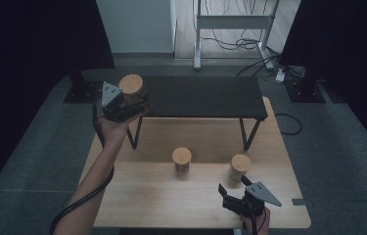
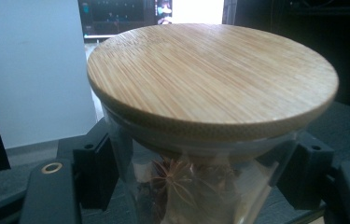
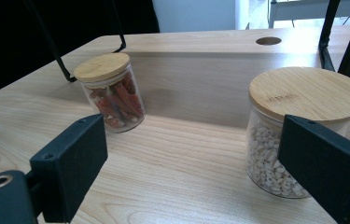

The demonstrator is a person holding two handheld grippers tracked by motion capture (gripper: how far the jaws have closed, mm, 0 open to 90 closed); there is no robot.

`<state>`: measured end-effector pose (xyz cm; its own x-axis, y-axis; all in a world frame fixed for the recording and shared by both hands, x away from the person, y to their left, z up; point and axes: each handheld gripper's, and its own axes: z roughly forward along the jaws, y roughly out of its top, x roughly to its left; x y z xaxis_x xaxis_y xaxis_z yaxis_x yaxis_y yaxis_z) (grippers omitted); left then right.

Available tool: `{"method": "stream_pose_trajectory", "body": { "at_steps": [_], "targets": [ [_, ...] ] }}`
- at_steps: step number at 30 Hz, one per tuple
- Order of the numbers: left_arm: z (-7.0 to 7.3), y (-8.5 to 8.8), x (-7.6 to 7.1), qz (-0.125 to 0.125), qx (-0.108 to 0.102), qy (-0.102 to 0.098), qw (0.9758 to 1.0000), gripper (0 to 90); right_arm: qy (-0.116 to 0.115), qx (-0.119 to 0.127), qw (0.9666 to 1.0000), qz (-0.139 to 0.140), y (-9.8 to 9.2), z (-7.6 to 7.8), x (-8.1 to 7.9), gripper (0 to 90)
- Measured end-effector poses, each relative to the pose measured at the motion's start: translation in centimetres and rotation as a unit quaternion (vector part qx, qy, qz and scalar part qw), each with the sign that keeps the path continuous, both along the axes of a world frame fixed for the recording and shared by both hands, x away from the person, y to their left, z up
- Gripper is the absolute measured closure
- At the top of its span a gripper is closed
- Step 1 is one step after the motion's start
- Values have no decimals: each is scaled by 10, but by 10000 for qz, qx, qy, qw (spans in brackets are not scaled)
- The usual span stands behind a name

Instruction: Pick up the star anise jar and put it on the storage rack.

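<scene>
Your right gripper (image 1: 234, 192) sits low at the near edge of the counter (image 1: 137, 205), jaws spread and holding nothing; the jar of pale bits (image 3: 298, 135) stands just beyond its right jaw, untouched; the jar of red pieces (image 3: 109, 91) stands farther off, mid-counter, well apart from the first; both upright, lids on. Your left gripper (image 1: 134, 104) is clamped on the jar of star anise (image 2: 200, 126), glass pinched between both pads, bamboo lid level; it hangs at the left end of the black shelf (image 1: 205, 95), above the counter. Step in hand, likely: carrying jar 1 of 3 onto the shelf; next: bring it over the shelf top, lower until the base seats flat, then release.
</scene>
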<state>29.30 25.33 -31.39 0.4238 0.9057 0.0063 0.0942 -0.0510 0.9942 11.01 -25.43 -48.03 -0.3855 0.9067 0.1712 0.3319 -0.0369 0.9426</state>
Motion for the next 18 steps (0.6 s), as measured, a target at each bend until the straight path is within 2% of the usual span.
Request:
{"method": "stream_pose_trajectory", "body": {
  "at_steps": [18],
  "targets": [
    [10,-9,14,45,249,-43,9997,262,3,-51,10000,32,0,0,1,78]
  ]
}}
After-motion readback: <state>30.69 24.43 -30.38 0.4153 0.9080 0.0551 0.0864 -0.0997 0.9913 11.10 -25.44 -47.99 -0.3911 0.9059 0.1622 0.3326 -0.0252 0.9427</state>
